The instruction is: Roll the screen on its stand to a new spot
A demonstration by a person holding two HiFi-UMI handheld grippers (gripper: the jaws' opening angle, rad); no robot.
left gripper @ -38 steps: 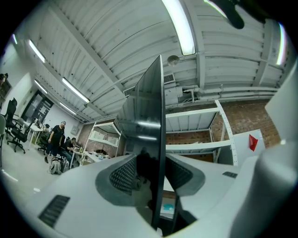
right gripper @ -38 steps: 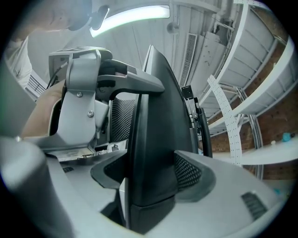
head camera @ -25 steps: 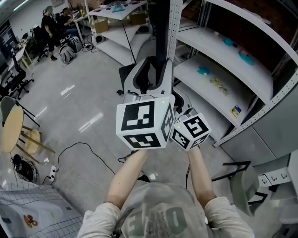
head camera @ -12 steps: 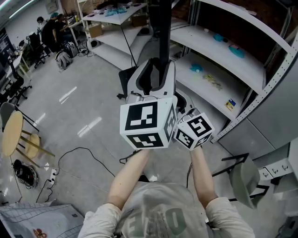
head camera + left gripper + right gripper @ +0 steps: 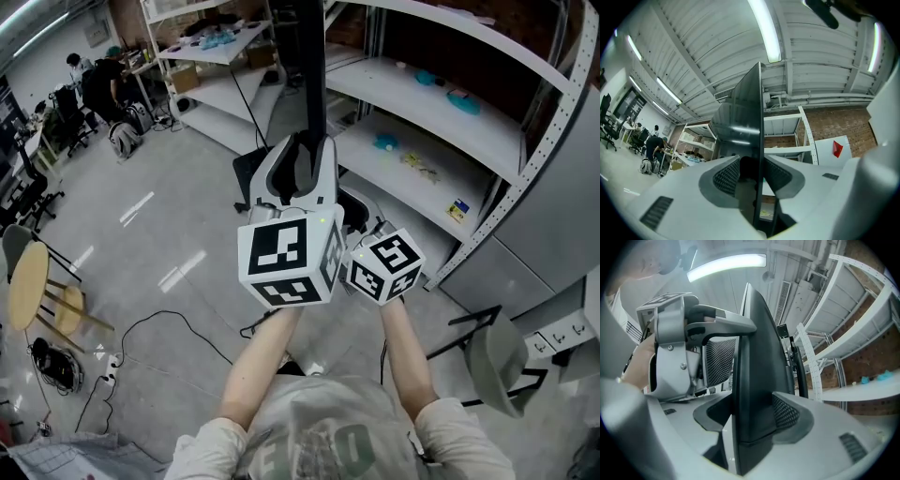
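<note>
The black screen (image 5: 310, 66) stands edge-on in front of me, and its dark stand base (image 5: 249, 171) shows on the floor below. My left gripper (image 5: 302, 150) reaches up around the screen's lower edge. In the left gripper view its jaws (image 5: 757, 176) are closing with the thin edge (image 5: 759, 140) between them, and a dark gap remains on the left side. My right gripper (image 5: 750, 413) straddles the thicker panel (image 5: 754, 362). Its jaws are closing too: one pad (image 5: 786, 414) lies against the panel, while the other side stands slightly off. Only its marker cube (image 5: 386, 265) shows in the head view.
White metal shelving (image 5: 450, 141) with small items runs along the right, close behind the screen. A grey chair (image 5: 492, 361) stands at the lower right. A cable (image 5: 159, 323) trails over the floor, near a wooden stool (image 5: 28, 286). People (image 5: 94, 80) sit far off at the left.
The shelving and floor have slid in the head view as the view shifted. Both grippers have stayed at the screen's lower edge.
</note>
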